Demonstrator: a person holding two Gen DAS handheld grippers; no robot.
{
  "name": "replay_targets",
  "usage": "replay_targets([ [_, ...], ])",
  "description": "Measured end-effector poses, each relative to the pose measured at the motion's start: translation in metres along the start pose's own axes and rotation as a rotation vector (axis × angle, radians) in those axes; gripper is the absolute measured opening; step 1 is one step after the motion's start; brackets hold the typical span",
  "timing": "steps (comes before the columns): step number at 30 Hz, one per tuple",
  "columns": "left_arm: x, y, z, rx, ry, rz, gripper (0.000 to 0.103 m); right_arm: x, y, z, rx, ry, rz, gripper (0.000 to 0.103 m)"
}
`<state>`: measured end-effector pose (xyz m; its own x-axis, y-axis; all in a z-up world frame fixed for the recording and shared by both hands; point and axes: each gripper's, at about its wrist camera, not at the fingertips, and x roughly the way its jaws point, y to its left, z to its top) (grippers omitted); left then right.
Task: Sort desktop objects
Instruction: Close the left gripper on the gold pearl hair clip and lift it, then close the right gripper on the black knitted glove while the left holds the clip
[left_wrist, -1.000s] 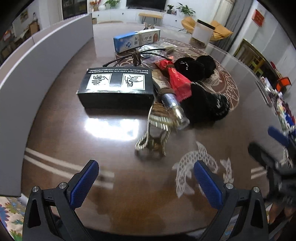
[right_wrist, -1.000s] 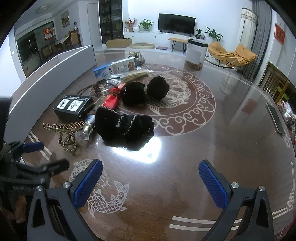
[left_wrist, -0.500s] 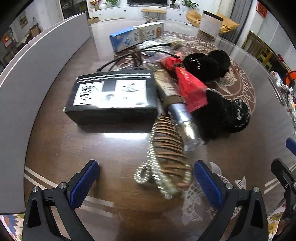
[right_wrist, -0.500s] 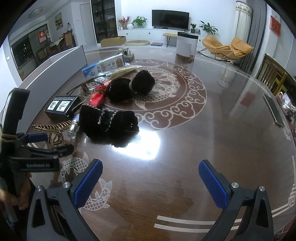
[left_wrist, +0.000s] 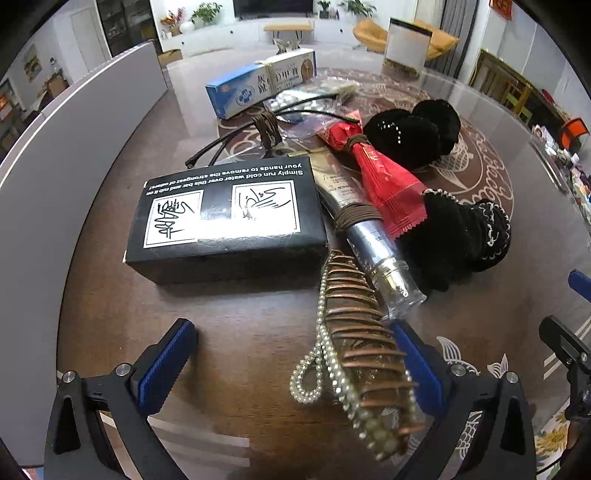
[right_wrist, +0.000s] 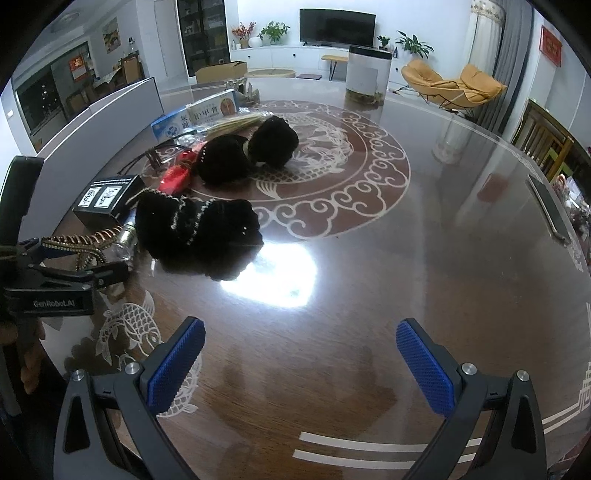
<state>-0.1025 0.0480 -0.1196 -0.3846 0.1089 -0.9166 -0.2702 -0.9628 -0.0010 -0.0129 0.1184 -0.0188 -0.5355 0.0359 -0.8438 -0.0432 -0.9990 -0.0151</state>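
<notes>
A bronze hair claw clip with pearl trim (left_wrist: 354, 350) lies on the dark wooden table between the fingers of my open left gripper (left_wrist: 291, 365), close to the right finger. Beyond it lie a black box (left_wrist: 229, 218), a silver tube (left_wrist: 365, 236), a red packet (left_wrist: 376, 173), black scrunchies (left_wrist: 465, 236) and black pompoms (left_wrist: 410, 136). My right gripper (right_wrist: 299, 365) is open and empty above bare table. In the right wrist view the left gripper (right_wrist: 79, 264) sits at the clip (right_wrist: 85, 240), beside the scrunchies (right_wrist: 199, 229).
A blue and white toothpaste box (left_wrist: 258, 85), black cables (left_wrist: 258, 129) and a plastic bag lie further back. A grey panel (left_wrist: 74, 140) runs along the table's left edge. A dark flat object (right_wrist: 546, 206) lies at the far right of the table.
My left gripper has moved forward and lower, so the hair clip now lies between its open fingers. The right gripper has barely moved.
</notes>
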Motion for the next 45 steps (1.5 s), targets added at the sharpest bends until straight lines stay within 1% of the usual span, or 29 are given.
replay_targets([
  [2,-0.001,0.001,0.002,0.005,0.014,-0.001,0.103,0.000,-0.001,-0.001,0.000,0.002,-0.001,0.103],
  [3,-0.002,0.002,0.001,0.007,0.010,-0.001,0.101,0.000,-0.001,-0.001,-0.001,0.001,-0.001,0.103],
  [4,-0.005,0.002,0.000,0.007,-0.004,0.000,0.094,0.000,-0.001,-0.001,-0.002,0.000,-0.001,0.103],
  [5,-0.008,0.002,-0.001,0.009,-0.010,0.000,0.084,0.000,0.000,-0.001,-0.005,-0.001,-0.002,0.103],
  [6,-0.011,0.003,-0.001,0.012,-0.017,-0.001,0.077,0.000,0.001,-0.001,-0.008,-0.002,-0.002,0.103],
  [8,-0.018,0.003,-0.004,0.022,-0.028,-0.006,0.052,-0.001,0.003,0.000,-0.014,-0.002,0.003,0.103],
  [9,-0.020,0.002,-0.005,0.028,-0.033,-0.010,0.044,-0.001,0.005,0.000,-0.017,-0.002,0.006,0.103],
  [10,-0.023,0.001,-0.007,0.036,-0.036,-0.011,0.032,-0.001,0.006,0.001,-0.021,-0.002,0.010,0.103],
  [12,-0.026,-0.001,-0.011,0.049,-0.039,-0.013,0.031,-0.002,0.010,0.002,-0.037,-0.006,0.015,0.103],
  [13,-0.027,0.000,-0.013,0.052,-0.043,-0.020,0.029,-0.002,0.012,0.003,-0.048,-0.011,0.018,0.103],
  [15,-0.028,0.003,-0.015,0.054,-0.043,-0.026,0.029,-0.003,0.015,0.005,-0.076,-0.022,0.031,0.103],
  [17,-0.033,0.009,-0.021,0.053,-0.037,-0.025,0.028,-0.001,0.018,0.008,-0.109,-0.014,0.080,0.103],
  [18,-0.028,0.007,-0.016,0.050,-0.035,-0.025,0.028,0.001,0.020,0.009,-0.123,-0.003,0.109,0.103],
  [20,-0.030,0.013,-0.021,0.042,-0.028,-0.022,0.028,0.005,0.024,0.012,-0.143,0.023,0.162,0.103],
  [23,-0.032,0.022,-0.025,0.023,-0.025,-0.041,0.028,0.010,0.031,0.018,-0.181,0.024,0.181,0.103],
  [26,-0.032,0.027,-0.024,0.009,-0.024,-0.066,0.028,0.025,0.044,0.032,-0.293,0.004,0.160,0.103],
  [29,-0.031,0.026,-0.024,0.014,-0.027,-0.065,0.028,0.039,0.056,0.048,-0.431,-0.029,0.142,0.103],
  [32,-0.032,0.025,-0.025,0.011,-0.034,-0.064,0.028,0.053,0.067,0.060,-0.563,-0.053,0.148,0.103],
  [34,-0.032,0.027,-0.026,-0.004,-0.040,-0.071,0.028,0.063,0.073,0.066,-0.628,-0.049,0.173,0.103],
  [36,-0.032,0.028,-0.026,-0.016,-0.043,-0.076,0.028,0.072,0.076,0.073,-0.646,-0.024,0.240,0.103],
  [37,-0.032,0.028,-0.026,-0.020,-0.045,-0.077,0.028,0.075,0.075,0.076,-0.634,-0.006,0.287,0.099],
  [38,-0.032,0.028,-0.026,-0.019,-0.045,-0.075,0.028,0.078,0.074,0.080,-0.612,0.015,0.333,0.081],
  [39,-0.032,0.027,-0.027,-0.019,-0.046,-0.073,0.028,0.080,0.074,0.083,-0.595,0.028,0.354,0.069],
  [41,-0.032,0.026,-0.027,-0.021,-0.048,-0.068,0.028,0.080,0.074,0.088,-0.552,0.031,0.352,0.043],
  [42,-0.032,0.027,-0.027,-0.027,-0.050,-0.067,0.028,0.080,0.073,0.090,-0.525,0.034,0.350,0.042],
  [43,-0.032,0.027,-0.027,-0.040,-0.054,-0.064,0.028,0.080,0.072,0.092,-0.491,0.039,0.331,0.041],
  [45,-0.031,0.028,-0.025,-0.079,-0.064,-0.059,0.028,0.080,0.066,0.092,-0.360,0.034,0.237,0.041],
])
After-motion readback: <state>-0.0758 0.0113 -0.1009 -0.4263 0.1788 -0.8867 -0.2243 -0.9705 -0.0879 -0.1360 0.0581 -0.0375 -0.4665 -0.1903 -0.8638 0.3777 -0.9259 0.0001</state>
